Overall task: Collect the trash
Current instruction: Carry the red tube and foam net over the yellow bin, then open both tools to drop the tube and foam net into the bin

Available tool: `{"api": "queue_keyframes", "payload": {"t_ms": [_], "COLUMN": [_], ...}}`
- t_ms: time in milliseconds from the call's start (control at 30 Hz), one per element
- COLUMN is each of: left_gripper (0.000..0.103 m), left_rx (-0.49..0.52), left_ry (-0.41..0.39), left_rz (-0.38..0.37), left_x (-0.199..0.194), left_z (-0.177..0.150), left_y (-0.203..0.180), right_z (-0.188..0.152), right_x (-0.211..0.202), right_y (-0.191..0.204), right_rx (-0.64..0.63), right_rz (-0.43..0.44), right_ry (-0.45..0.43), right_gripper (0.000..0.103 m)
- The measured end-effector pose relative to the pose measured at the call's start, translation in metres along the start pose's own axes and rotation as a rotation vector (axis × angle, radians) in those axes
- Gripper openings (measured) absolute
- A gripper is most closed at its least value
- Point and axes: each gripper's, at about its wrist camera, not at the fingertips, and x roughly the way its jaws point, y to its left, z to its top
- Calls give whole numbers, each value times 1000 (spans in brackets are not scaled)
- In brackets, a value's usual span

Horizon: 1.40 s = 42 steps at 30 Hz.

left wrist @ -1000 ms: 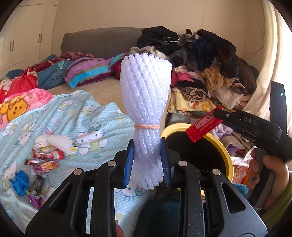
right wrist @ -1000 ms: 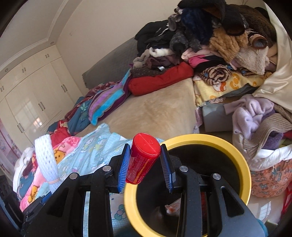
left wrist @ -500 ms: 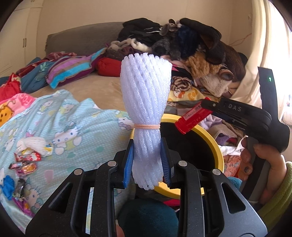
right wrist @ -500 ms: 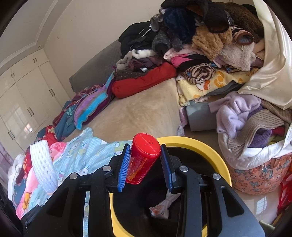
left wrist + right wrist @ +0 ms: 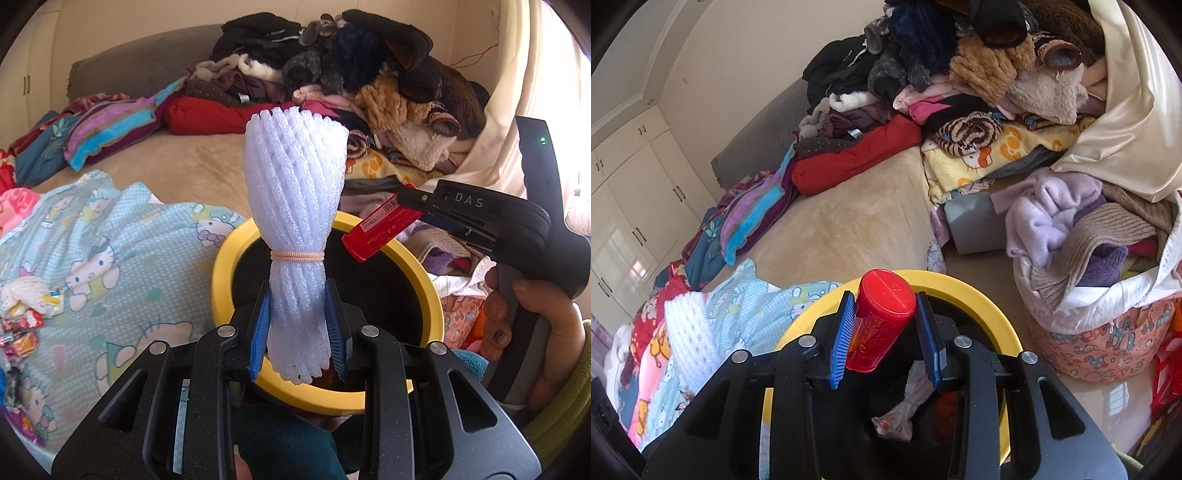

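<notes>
My left gripper is shut on a white foam net bundle tied with a pink band, held upright over the near rim of the yellow-rimmed black bin. My right gripper is shut on a red tube and holds it over the bin. In the left wrist view the red tube points down-left above the bin's far right side. A crumpled wrapper lies inside the bin. The foam bundle also shows at the left of the right wrist view.
Candy wrappers lie on the Hello Kitty blanket at left. A pile of clothes covers the far bed. A basket of clothes stands right of the bin. Wardrobes line the left wall.
Both grippers have moved further over the bin with their loads. The bin now sits lower and more central in both views, and the wrapper inside it shows more.
</notes>
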Motion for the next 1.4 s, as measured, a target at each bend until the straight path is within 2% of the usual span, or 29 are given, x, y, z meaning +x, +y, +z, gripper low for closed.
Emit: {"api": "queue_keyframes", "payload": {"t_ms": [367, 467, 500, 533, 633, 700, 733, 1033, 1400], "left_gripper": [22, 26, 36, 52, 78, 89, 91, 92, 92], "left_rx": [-33, -43, -46, -52, -74, -83, -86, -95, -143], "left_ry": [57, 58, 57, 51, 22, 6, -6, -75, -147], "left_rz": [-4, 5, 11, 16, 49, 73, 86, 161, 215], "left_x": [31, 36, 37, 35, 27, 20, 16, -19, -51], "left_z": [6, 6, 6, 6, 3, 2, 0, -4, -6], "left_y": [1, 2, 4, 5, 9, 13, 14, 30, 54], "right_z": [-2, -4, -3, -3, -5, -6, -7, -7, -11], "right_x": [12, 20, 21, 21, 22, 22, 22, 17, 4], "right_y": [-9, -11, -12, -12, -8, -7, -5, 13, 42], "right_rx": [7, 25, 32, 34, 27, 25, 20, -22, -87], "right_rz": [-4, 27, 29, 27, 30, 27, 30, 51, 84], "right_ry": [44, 89, 91, 91, 85, 82, 78, 39, 5], "right_gripper": [32, 34, 36, 43, 56, 60, 61, 66, 70]}}
